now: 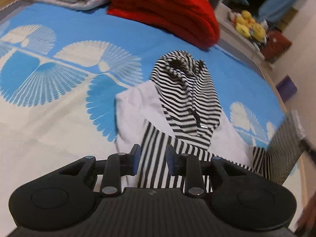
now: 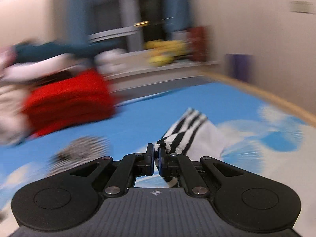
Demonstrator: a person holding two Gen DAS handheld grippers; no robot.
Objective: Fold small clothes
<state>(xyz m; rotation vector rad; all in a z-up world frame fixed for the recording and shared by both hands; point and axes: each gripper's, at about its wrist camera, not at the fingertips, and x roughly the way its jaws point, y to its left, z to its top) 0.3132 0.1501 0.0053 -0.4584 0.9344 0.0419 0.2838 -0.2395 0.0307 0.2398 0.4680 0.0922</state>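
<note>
Left wrist view showed the left tongs (image 1: 153, 159) part open, gripping nothing, with the black-and-white striped hooded garment with white panels (image 1: 187, 102) lying ahead of and under them on the blue-and-white fan-patterned bedspread (image 1: 59, 75). Its hood lay flopped down over the body and the panels were rumpled, so folding looked barely begun. Beyond and left sat a folded red knitted blanket (image 1: 164, 11). Right wrist view, much blurred, showed the right tongs (image 2: 156, 156) closed on a striped edge of the garment, lifted clear of the bed; every real fold seemed left to do.
</note>
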